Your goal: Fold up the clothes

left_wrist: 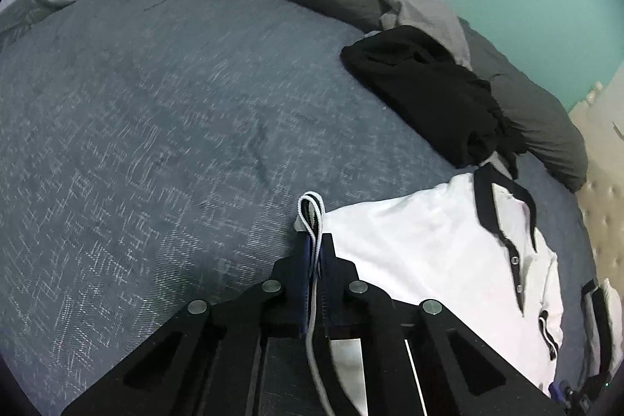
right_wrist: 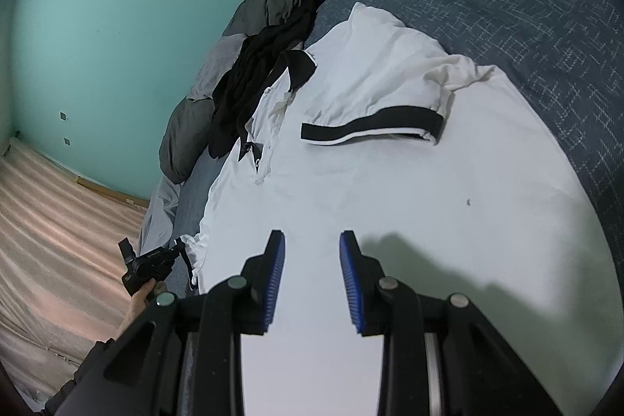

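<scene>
Blue-grey bedspread (left_wrist: 156, 104) fills most of the left wrist view, the white polo shirt (right_wrist: 390, 201) sprawls across the middle of the right wrist view, the black garment (left_wrist: 429, 96) is bunched upper right, and the left gripper (left_wrist: 314, 252) is clamped on the shirt's edge while the right gripper (right_wrist: 312, 275) hangs with jaws apart over white fabric.

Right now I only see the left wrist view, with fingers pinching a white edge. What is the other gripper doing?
Observer: The right gripper hangs over the white polo shirt, fingers apart, nothing between them.
Operator: Who holds my gripper?
Observer: A hand with a dark sleeve holds the left gripper at the shirt's edge.
Operator: Is the shirt clean?
Observer: There is a small dark speck on the cloth beyond the right fingers.
</scene>
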The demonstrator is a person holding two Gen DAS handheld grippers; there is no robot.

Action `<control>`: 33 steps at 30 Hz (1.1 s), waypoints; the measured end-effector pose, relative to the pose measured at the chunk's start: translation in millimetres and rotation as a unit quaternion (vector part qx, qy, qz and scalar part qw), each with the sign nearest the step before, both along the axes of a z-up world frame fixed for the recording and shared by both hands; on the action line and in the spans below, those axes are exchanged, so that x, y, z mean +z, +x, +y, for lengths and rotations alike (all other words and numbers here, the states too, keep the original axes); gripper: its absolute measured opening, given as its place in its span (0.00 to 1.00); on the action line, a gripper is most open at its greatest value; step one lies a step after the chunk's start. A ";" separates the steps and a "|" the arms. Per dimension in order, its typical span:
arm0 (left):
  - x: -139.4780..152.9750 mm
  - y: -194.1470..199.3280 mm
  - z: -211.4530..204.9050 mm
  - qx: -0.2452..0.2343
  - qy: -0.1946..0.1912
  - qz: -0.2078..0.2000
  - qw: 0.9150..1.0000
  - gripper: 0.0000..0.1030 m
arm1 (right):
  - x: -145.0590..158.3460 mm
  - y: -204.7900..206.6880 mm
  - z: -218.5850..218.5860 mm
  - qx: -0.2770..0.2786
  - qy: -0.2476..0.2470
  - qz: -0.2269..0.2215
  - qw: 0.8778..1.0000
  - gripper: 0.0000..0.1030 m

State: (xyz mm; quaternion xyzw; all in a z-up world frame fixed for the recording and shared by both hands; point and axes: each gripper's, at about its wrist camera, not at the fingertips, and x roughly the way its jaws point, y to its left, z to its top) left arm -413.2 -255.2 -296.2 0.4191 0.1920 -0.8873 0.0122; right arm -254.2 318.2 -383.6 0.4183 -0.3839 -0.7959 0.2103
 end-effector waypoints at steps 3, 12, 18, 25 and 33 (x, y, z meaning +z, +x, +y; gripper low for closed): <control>12.4 1.1 15.8 -0.016 -0.011 0.012 1.000 0.04 | -0.6 0.0 0.7 0.000 -0.003 -0.002 1.000 0.28; 52.0 -3.5 103.4 -0.109 -0.029 0.044 0.993 0.04 | -0.2 -1.3 3.3 -0.003 -0.014 -0.004 1.000 0.28; 44.7 10.1 178.1 -0.181 -0.056 0.026 0.982 0.04 | 0.8 -1.8 7.5 -0.008 -0.023 -0.004 1.000 0.28; 16.8 20.3 219.4 -0.207 -0.070 -0.023 0.976 0.06 | 2.0 -1.4 8.4 -0.007 -0.027 -0.004 1.000 0.28; 43.0 54.2 176.4 -0.176 -0.047 -0.002 0.983 0.35 | 1.5 -2.2 7.0 -0.004 -0.031 -0.008 0.999 0.28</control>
